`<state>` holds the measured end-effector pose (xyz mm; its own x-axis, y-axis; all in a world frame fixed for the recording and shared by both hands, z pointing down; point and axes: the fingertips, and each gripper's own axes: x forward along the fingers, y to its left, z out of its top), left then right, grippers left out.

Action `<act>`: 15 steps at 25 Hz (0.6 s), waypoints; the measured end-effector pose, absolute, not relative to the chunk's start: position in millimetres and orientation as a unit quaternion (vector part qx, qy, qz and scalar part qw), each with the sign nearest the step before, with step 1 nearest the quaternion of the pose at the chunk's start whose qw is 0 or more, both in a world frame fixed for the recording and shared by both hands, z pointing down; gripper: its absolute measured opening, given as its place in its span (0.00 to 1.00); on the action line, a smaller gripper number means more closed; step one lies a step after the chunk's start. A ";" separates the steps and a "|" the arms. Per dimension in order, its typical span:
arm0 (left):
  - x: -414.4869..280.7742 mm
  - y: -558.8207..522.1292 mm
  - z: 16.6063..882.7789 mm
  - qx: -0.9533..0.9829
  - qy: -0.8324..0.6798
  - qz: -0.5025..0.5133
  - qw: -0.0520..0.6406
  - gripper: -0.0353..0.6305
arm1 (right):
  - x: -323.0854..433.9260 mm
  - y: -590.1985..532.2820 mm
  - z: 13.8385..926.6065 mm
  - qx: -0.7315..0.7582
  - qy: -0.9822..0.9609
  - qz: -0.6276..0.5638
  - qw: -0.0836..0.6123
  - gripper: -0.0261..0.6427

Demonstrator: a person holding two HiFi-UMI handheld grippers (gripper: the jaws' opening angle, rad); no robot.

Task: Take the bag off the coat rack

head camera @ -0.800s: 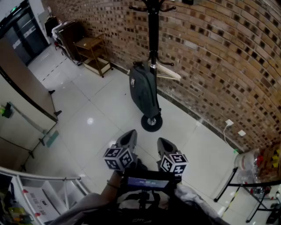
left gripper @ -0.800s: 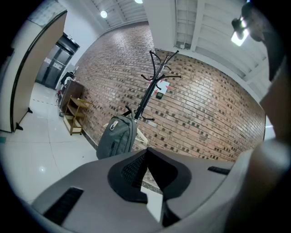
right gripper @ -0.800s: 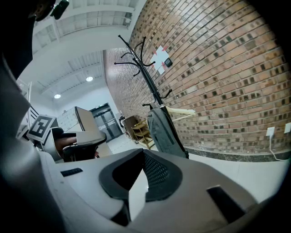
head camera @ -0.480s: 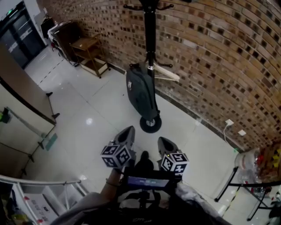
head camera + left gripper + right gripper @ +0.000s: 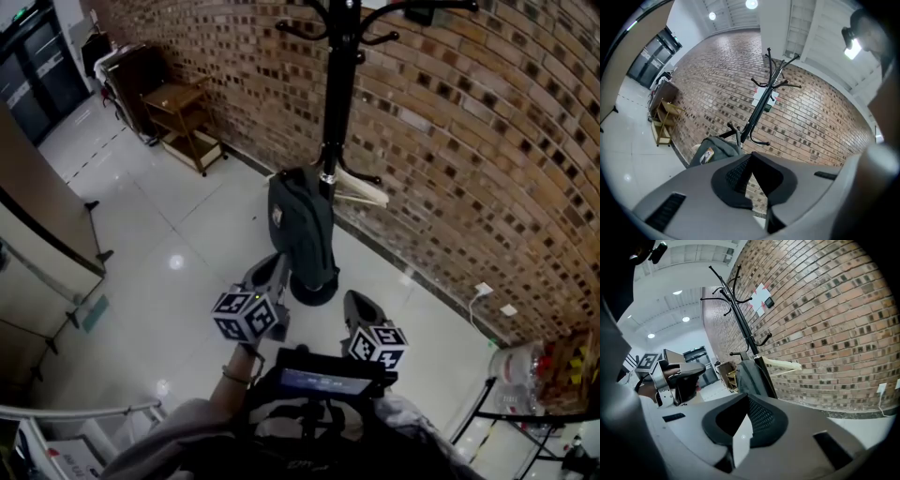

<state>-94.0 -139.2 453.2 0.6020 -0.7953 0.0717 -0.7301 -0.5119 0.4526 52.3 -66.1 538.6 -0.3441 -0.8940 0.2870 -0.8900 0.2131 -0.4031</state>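
Note:
A dark grey bag (image 5: pixel 300 225) hangs low on a black coat rack (image 5: pixel 337 94) that stands against the brick wall, and it reaches down to the rack's round base (image 5: pixel 314 289). In the left gripper view the bag (image 5: pixel 715 147) is just above the jaws, with the rack (image 5: pixel 761 105) rising behind it. My left gripper (image 5: pixel 272 269) is shut and empty, its tip close to the bag's lower left side. My right gripper (image 5: pixel 354 302) is lower and to the right, also shut and empty. In the right gripper view the bag (image 5: pixel 747 373) and rack (image 5: pixel 740 319) are ahead.
A pale wooden hanger (image 5: pixel 361 192) sticks out to the right from the rack behind the bag. A wooden shelf cart (image 5: pixel 183 112) stands at the far left by the wall. A wall socket with a cable (image 5: pixel 483 265) and a folding table (image 5: pixel 544 384) with bottles are to the right.
The rack and bag have come closer in the head view. Both grippers have moved forward; the left one has risen up to the bag's lower part. Both stay shut.

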 end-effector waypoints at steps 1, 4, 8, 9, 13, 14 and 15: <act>-93.1 -151.2 449.5 0.871 -0.436 -0.072 0.215 0.06 | 53.0 -75.6 538.4 -0.575 0.777 -0.255 0.003 0.04; -86.7 -184.8 441.3 0.883 -0.421 -0.066 0.195 0.06 | 56.4 -101.6 536.6 -0.584 0.772 -0.251 0.004 0.04; -75.2 -224.4 440.6 0.890 -0.405 -0.050 0.202 0.06 | 62.6 -123.9 539.1 -0.599 0.760 -0.252 -0.001 0.04; -72.5 -233.2 441.3 0.890 -0.403 -0.047 0.208 0.06 | 62.6 -126.3 538.4 -0.602 0.757 -0.254 -0.004 0.04; -59.6 -263.3 443.7 0.892 -0.387 -0.038 0.232 0.06 | 65.3 -133.0 541.6 -0.606 0.752 -0.260 -0.010 0.04; -55.9 -269.8 444.6 0.892 -0.383 -0.033 0.238 0.06 | 66.9 -135.1 542.1 -0.607 0.751 -0.262 -0.012 0.04; -52.5 -275.6 445.8 0.892 -0.380 -0.027 0.243 0.06 | 69.1 -136.8 542.6 -0.608 0.749 -0.263 -0.013 0.04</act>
<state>-52.5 -275.6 445.8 0.7103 -0.6908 0.1351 -0.6641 -0.5942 0.4537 69.1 -136.8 542.6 -0.2607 -0.9038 0.3394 -0.9177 0.1229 -0.3777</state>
